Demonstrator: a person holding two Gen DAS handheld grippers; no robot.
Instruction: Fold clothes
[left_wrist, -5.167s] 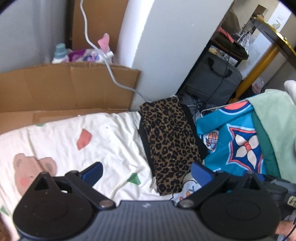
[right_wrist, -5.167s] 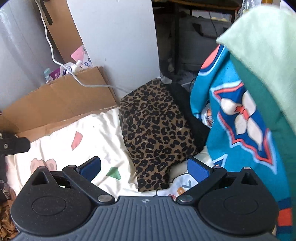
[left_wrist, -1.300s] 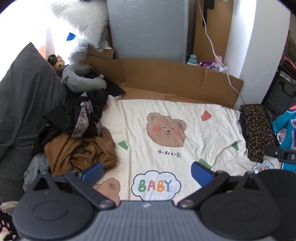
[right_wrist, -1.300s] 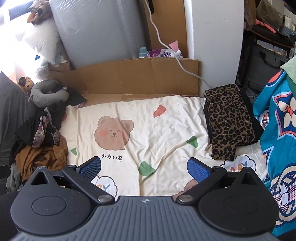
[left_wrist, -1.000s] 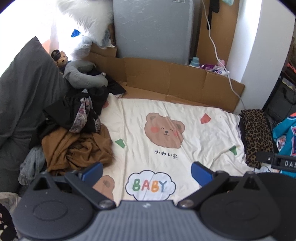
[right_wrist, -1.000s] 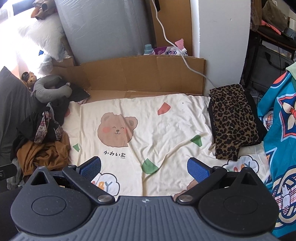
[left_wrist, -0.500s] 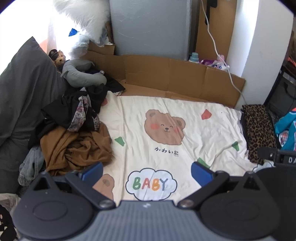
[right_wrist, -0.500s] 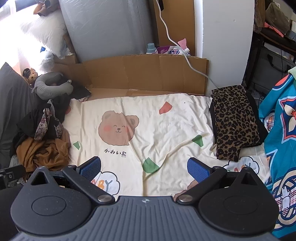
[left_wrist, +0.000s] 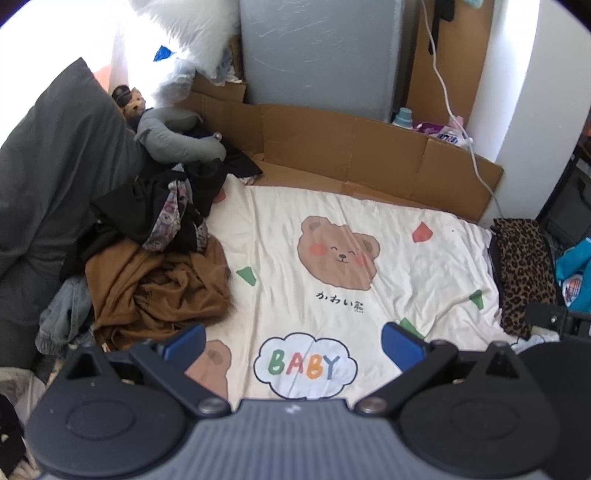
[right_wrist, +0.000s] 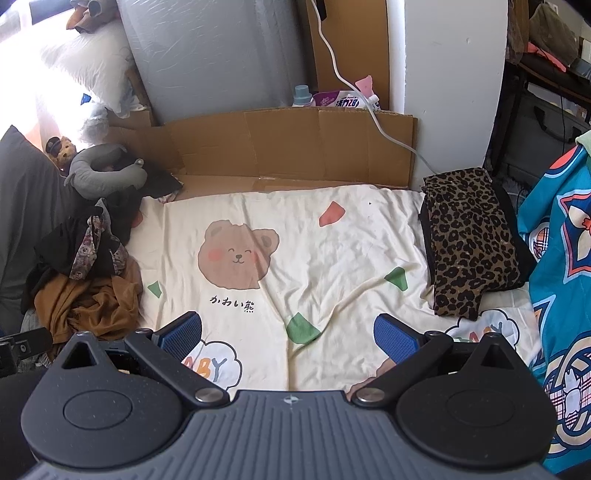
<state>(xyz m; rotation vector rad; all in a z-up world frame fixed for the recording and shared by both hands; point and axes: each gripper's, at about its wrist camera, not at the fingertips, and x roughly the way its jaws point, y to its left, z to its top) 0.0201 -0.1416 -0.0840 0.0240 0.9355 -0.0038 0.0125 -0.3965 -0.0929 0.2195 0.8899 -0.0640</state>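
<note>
Brown garment (left_wrist: 155, 284) tops the unfolded pile at the sheet's (left_wrist: 406, 266) left edge, just ahead-left of the left gripper (left_wrist: 291, 341), nearer than the right gripper (right_wrist: 288, 330). Both grippers are wide open, empty.

The cream bedsheet (left_wrist: 388, 206) is showing "BABY" in coloured letters inside a white cloud print (left_wrist: 306, 365), and Japanese script "かわいい熊" (roughly, small) is sitting under the bear face (left_wrist: 338, 253). The pouch (right_wrist: 341, 100) behind the cardboard is carrying print too blurred to read.
</note>
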